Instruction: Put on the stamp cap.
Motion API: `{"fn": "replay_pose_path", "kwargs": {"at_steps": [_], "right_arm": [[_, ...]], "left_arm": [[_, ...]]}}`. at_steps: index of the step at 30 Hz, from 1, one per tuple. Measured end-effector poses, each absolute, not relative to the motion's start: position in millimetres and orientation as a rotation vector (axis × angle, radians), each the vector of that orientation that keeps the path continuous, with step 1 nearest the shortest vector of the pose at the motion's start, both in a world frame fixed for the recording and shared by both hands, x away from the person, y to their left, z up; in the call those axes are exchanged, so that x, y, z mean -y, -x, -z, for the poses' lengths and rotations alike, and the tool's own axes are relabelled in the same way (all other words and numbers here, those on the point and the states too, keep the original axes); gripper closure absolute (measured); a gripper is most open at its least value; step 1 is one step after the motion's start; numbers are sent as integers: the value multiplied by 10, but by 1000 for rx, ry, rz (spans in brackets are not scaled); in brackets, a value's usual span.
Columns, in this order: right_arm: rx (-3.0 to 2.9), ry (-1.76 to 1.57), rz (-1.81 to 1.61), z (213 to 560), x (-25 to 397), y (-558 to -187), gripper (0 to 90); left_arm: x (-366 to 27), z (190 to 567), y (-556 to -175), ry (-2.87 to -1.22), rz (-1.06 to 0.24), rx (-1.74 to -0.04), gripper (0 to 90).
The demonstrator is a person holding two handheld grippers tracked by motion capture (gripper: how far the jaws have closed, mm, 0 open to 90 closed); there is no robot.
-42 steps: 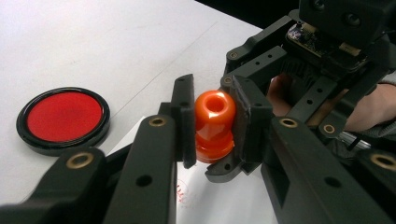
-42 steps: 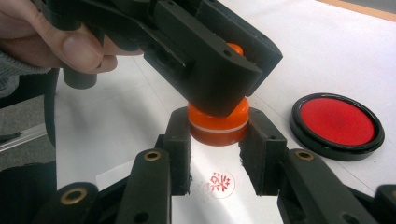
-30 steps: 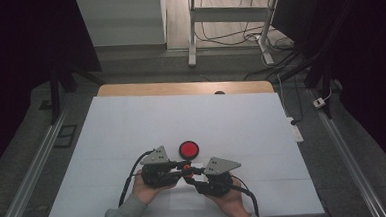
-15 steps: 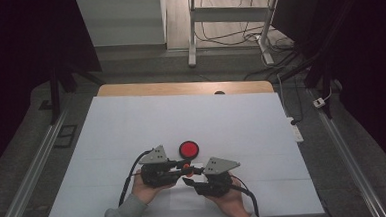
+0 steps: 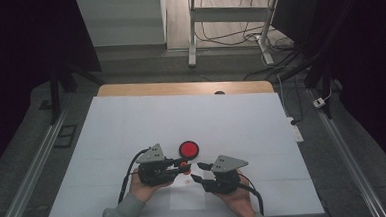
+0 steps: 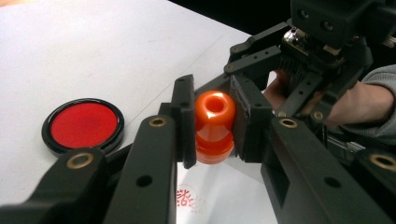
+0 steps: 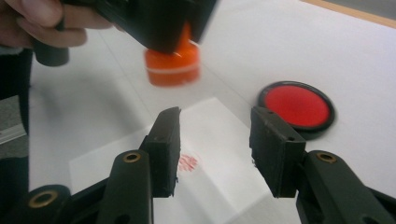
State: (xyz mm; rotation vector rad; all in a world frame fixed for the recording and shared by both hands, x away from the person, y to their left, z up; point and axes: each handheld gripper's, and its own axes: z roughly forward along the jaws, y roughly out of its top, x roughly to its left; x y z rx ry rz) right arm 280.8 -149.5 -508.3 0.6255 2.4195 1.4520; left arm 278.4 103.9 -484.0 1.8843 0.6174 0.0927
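Orange stamp (image 6: 214, 127) btwn left gripper (image 6: 212, 122) fingers (image 6: 184, 119)

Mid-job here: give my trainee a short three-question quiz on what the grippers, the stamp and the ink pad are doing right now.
1. True or false: the left gripper is shut on the orange stamp.
2. What lies on the paper slip between the right gripper's fingers? A) a red stamped mark B) the ink pad C) a pen
3. Fill in: the round red ink pad has ___ lid on it.

Key
1. True: its fingers press the stamp from both sides.
2. A: the red stamped mark is there; the gripper is open and holds nothing.
3. No: its red surface is bare.
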Motion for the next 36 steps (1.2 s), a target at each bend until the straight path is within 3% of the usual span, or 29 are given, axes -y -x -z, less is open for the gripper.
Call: {"fn": "replay_pose_path", "kwargs": {"at_steps": [26,36], "right_arm": [[-2244,-908,-1335,5036,2805,-2787,488],[-2218,-966,-1306,5083,2996,-2829,486]], "left_arm": [[-1216,4767,-2874,-1877,-124,-691,722],[-1331,4734,-2936,-1864,-165,-727,722]]}}
